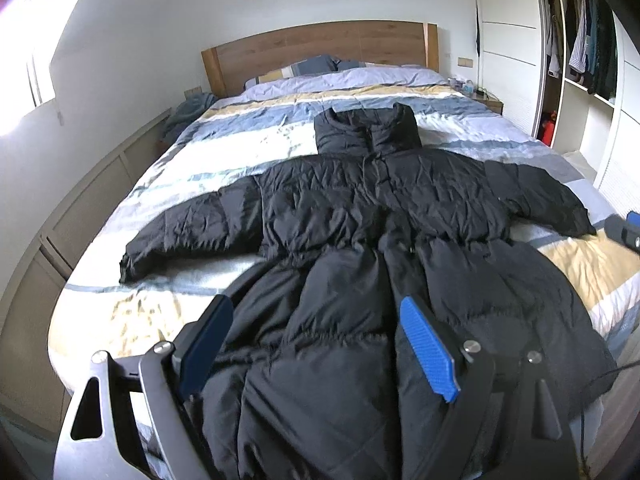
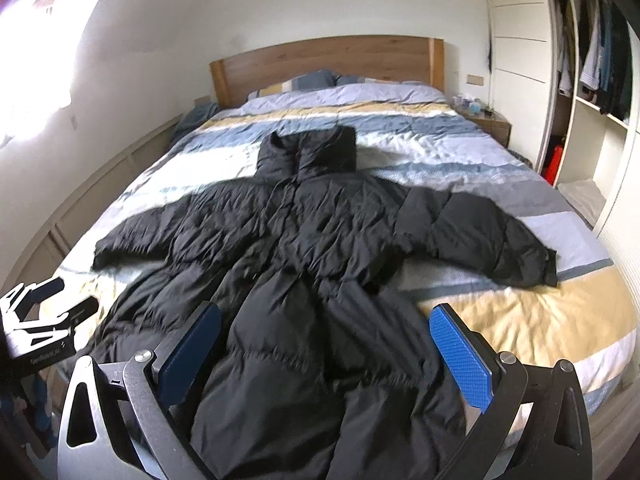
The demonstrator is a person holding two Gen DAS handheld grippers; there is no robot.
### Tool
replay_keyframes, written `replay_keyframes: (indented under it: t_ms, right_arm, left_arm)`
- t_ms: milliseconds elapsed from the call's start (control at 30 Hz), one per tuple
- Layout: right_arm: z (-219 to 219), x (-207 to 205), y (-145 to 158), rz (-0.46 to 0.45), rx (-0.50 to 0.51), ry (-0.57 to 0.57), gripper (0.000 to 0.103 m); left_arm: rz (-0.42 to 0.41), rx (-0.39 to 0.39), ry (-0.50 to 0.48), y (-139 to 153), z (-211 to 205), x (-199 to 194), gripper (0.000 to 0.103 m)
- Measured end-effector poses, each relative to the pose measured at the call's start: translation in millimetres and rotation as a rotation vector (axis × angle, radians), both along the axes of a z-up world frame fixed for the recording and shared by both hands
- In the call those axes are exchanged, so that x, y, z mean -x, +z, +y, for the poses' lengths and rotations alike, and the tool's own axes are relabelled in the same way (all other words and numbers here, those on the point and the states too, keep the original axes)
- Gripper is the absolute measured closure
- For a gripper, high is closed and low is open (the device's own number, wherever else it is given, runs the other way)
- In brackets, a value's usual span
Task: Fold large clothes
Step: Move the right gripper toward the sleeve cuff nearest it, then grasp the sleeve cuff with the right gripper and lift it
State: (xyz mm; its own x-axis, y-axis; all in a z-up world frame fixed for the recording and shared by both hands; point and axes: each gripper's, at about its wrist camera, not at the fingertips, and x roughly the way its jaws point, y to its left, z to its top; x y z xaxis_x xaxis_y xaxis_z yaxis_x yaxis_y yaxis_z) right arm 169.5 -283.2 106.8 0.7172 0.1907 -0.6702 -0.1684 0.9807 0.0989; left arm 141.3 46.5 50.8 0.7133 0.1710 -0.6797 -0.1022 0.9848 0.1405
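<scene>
A long black puffer coat (image 1: 360, 216) lies face up and spread flat on the striped bed, hood toward the headboard, both sleeves stretched out sideways; it also shows in the right wrist view (image 2: 304, 240). My left gripper (image 1: 316, 312) is open and empty, above the coat's lower left part. My right gripper (image 2: 326, 320) is open and empty, above the coat's lower right part. The left gripper also shows at the left edge of the right wrist view (image 2: 68, 294), and the right gripper's tip shows at the right edge of the left wrist view (image 1: 626, 226).
The bed (image 1: 248, 148) has a striped blue, yellow and white cover and a wooden headboard (image 1: 320, 46). An open wardrobe (image 1: 580, 40) with hanging clothes stands to the right. A nightstand (image 2: 486, 122) sits by the headboard. Low panelling (image 1: 80, 208) runs along the left.
</scene>
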Motion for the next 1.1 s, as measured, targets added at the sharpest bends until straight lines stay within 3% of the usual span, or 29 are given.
replay_keyframes:
  t_ms: [233,467,600,900,1100]
  right_arm:
    - [-28,-42,11,-0.032,-0.029,-0.083,0.000]
    - [-64,-94,-9,0.007,-0.085,-0.195,0.000]
    - [-92,-121,-40,0.066,-0.136,-0.275,0.000]
    - [-173,-155,-142,0.232,-0.294,-0.474,0.000]
    - [-228,-167,-198,0.264,-0.500,-0.561,0.000]
  left_arm:
    - [0.016,-0.011,-0.012,7,0,-43,0.017]
    - [0.050,0.008,-0.016,2,2,-92,0.017]
    - [0.089,0.044,0.003,-6,10,-124,0.017]
    - [0.165,0.095,0.085,-39,40,-173,0.017]
    - [0.240,0.127,0.162,-67,63,-188,0.017]
